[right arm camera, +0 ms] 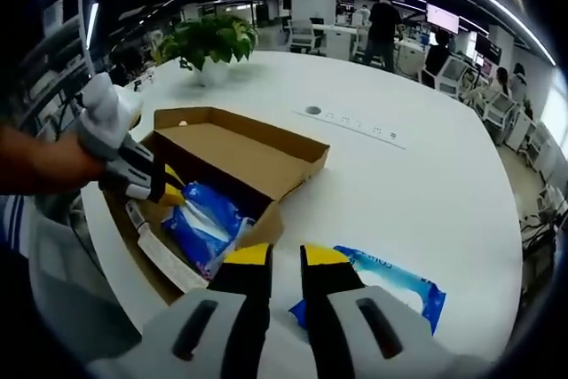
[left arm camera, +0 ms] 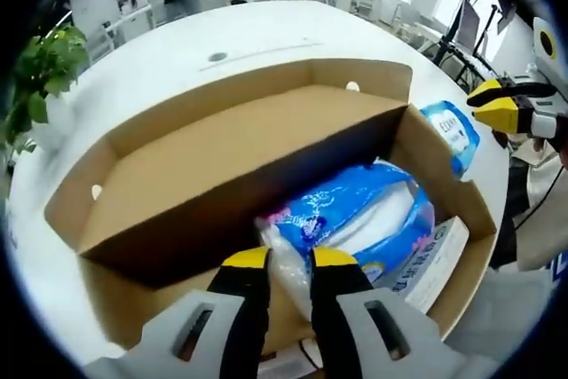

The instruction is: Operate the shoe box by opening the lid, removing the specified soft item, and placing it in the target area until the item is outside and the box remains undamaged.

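Left gripper (left arm camera: 289,264), left gripper view: yellow-tipped jaws are closed on the near end of a blue-and-white soft pack (left arm camera: 359,215), pinching the plastic wrap between them. That pack lies inside the shoe box (left arm camera: 444,184), against its right wall; the pinch at the free end is probably chosen so the pack can lift out without dragging the cardboard. Box lid (left arm camera: 231,157) stands folded back, flap upright, giving access. A white printed card or leaflet (left arm camera: 435,259) sits beside the pack; its text is too small to read. Pack's lower part is hidden by the jaws. A second blue packet (left arm camera: 453,130) lies on the white table (left arm camera: 177,59) just outside the box.

Right gripper (right arm camera: 284,259), right gripper view: jaws stand slightly apart with nothing between them, hovering above the table. Second packet (right arm camera: 390,286) lies just beyond the tips, partly cut off by them. Left gripper (right arm camera: 164,185) reaches into the box from the left. Potted plant (right arm camera: 209,42) sits well behind.
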